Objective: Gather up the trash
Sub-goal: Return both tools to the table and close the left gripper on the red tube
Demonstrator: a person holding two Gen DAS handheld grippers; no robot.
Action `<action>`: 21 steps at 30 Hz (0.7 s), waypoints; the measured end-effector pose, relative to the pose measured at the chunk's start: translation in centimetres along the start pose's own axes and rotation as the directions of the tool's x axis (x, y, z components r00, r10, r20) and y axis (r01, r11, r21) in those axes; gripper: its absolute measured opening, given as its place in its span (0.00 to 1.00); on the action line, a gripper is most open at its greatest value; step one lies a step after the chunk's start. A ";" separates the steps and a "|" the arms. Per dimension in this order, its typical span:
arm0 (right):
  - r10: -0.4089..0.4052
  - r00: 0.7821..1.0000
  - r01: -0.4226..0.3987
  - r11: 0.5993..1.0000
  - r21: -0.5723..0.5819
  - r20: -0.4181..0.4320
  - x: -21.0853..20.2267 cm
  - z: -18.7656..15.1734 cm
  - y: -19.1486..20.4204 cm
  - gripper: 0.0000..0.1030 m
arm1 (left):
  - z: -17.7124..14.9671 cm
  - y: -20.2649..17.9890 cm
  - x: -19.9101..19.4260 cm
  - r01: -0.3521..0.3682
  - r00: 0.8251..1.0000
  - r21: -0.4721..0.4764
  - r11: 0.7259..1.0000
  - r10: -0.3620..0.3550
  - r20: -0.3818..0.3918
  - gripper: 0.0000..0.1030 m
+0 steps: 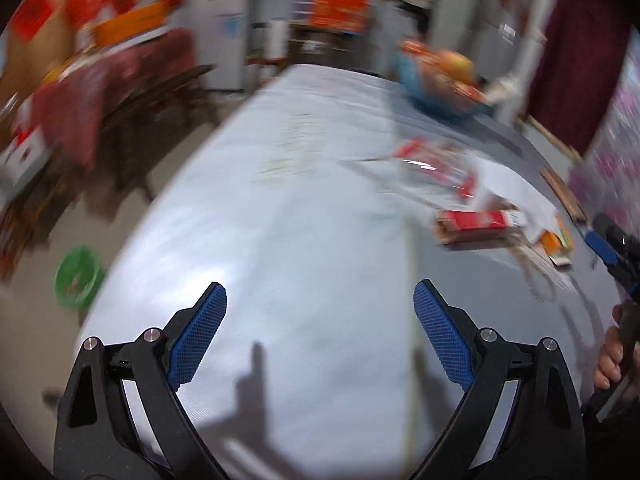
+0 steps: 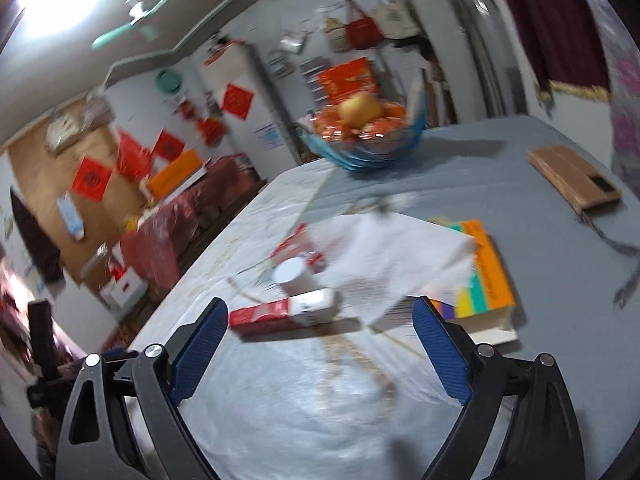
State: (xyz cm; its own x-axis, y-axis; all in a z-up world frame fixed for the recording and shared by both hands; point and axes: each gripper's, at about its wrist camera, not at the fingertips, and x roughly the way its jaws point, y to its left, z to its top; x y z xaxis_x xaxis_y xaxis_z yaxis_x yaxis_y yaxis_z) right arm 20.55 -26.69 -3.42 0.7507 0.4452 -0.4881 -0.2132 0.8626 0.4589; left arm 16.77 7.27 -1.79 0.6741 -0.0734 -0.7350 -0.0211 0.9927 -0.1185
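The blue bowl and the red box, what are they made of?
The blue bowl looks like clear glass or plastic: glossy, and you can see through its wall. The red box looks like thin shiny cardboard, with flat faces and sharp edges. Blur leaves both unsure.

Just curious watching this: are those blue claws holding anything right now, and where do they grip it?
Nothing is held. The left gripper and the right gripper both stand open over the table, with only bare cloth between their fingers.

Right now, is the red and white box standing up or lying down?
Lying down. The red and white box rests on its long side on the table, beside a white cup.
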 end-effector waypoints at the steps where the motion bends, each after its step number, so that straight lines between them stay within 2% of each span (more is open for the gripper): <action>1: 0.004 1.000 -0.004 1.000 0.016 0.001 0.0 -0.1 -0.6 0.89 | 0.8 -2.4 1.2 0.013 1.000 0.069 0.997 -0.013 0.002 0.89; 2: 0.004 1.000 -0.005 0.999 0.033 0.003 0.1 -0.2 -1.3 0.89 | 1.1 -3.6 1.8 0.021 1.000 0.110 0.994 -0.022 0.005 0.89; 3: 0.002 1.000 -0.002 0.999 0.037 0.005 0.2 -0.2 -1.6 0.89 | 1.6 -5.7 2.8 0.034 0.999 0.180 0.983 -0.036 0.009 0.89; 7: -0.006 1.000 0.005 0.999 0.034 0.020 0.5 -0.4 -2.2 0.89 | 2.6 -10.8 5.9 0.055 0.998 0.340 0.939 -0.059 0.003 0.89; 10: -0.002 1.000 0.001 0.999 0.042 0.018 0.7 -0.3 -2.1 0.89 | 3.3 -12.9 7.9 0.070 0.997 0.382 0.922 -0.069 -0.017 0.88; 14: -0.002 1.000 0.002 0.999 0.052 -0.013 0.9 -0.7 -2.0 0.89 | 4.1 -13.9 10.0 0.133 0.991 0.377 0.917 -0.115 -0.070 0.86; 16: -0.007 1.000 0.008 0.999 0.053 -0.018 0.9 -0.9 -1.9 0.89 | 4.0 -14.1 10.6 0.146 0.989 0.380 0.913 -0.123 -0.082 0.77; 18: -0.009 1.000 0.009 0.999 0.051 -0.013 0.8 -1.0 -1.9 0.89 | 3.7 -14.2 10.8 0.172 0.984 0.390 0.905 -0.143 -0.102 0.50; 21: -0.012 1.000 0.012 0.999 0.051 -0.008 0.7 -1.0 -1.8 0.89 | 3.1 -13.3 10.1 0.214 0.976 0.366 0.906 -0.182 -0.120 0.29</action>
State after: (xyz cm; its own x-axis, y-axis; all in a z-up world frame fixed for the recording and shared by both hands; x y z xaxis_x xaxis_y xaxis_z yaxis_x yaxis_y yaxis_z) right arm 20.86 -27.74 -5.33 0.7485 0.4366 -0.4992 -0.1718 0.8547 0.4899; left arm 26.17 -6.40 -5.56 0.5731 -0.2642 -0.7757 0.3955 0.9182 -0.0205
